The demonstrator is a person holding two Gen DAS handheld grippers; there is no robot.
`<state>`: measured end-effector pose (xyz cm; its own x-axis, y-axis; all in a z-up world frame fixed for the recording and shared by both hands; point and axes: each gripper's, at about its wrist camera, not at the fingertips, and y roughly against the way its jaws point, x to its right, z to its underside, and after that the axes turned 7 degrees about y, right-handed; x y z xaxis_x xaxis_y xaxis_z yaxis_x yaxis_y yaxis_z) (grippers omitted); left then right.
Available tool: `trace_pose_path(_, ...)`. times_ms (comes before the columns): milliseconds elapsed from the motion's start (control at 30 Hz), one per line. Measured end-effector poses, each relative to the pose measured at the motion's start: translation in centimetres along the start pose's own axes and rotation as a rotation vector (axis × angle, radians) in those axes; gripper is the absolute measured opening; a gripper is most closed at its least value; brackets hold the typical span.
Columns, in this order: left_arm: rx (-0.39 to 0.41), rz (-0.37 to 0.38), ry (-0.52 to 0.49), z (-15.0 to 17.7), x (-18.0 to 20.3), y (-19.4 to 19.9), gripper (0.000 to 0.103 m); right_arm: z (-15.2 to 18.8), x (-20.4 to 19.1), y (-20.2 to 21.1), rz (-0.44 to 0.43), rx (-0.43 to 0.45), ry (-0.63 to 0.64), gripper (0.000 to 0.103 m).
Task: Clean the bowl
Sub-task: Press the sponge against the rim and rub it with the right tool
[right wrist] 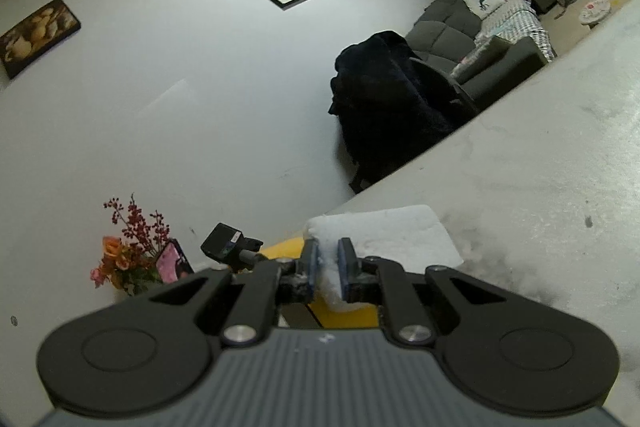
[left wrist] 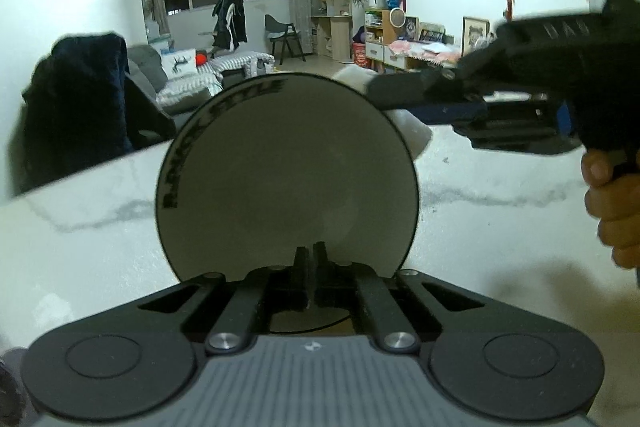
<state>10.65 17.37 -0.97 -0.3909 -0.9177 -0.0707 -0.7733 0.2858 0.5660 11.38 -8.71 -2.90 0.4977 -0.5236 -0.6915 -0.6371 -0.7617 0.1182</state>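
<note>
A pale bowl (left wrist: 286,163) with black lettering along its rim is tipped up over the marble table (left wrist: 80,251), its inside facing the left wrist camera. My left gripper (left wrist: 310,259) is shut on the bowl's near rim. From the right, my right gripper (left wrist: 384,93) reaches behind the bowl's upper right edge, and a white sponge (left wrist: 408,131) shows there. In the right wrist view, my right gripper (right wrist: 328,263) is shut on the white sponge (right wrist: 384,235), with a yellow layer (right wrist: 344,315) below it. The bowl is not in the right wrist view.
A hand (left wrist: 608,203) holds the right gripper's handle. A chair draped with a dark coat (left wrist: 80,107) stands at the table's far edge (right wrist: 520,95). Flowers (right wrist: 128,255), a phone and a small black camera (right wrist: 222,247) sit to the left of the sponge.
</note>
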Motion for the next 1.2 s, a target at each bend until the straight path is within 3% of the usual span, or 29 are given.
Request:
trace_pose_path(267,-0.042,-0.136,-0.320,0.2,3.2,-0.4,0.000,0.0,-0.1,-0.2,-0.026,0.002,0.008,0.012)
trace_pose_path(433,-0.061,-0.042,-0.136,-0.4,0.2,-0.3,0.000,0.1,-0.4,-0.2,-0.042,-0.003,0.014,0.012)
trace_pose_path(767,-0.005,0.029,0.026,0.2,-2.0,0.3,0.000,-0.1,-1.0,0.0,-0.053,-0.002,0.025,0.013)
trace_pose_path(1000,-0.002,0.030,0.033,0.3,-2.1,0.8,0.000,-0.2,-2.3,0.2,-0.084,-0.003,0.068,0.013)
trace_pose_path(1200,-0.004,0.026,0.029,0.3,-2.2,1.2,0.000,0.0,-2.1,-0.3,-0.012,-0.029,0.066,0.013)
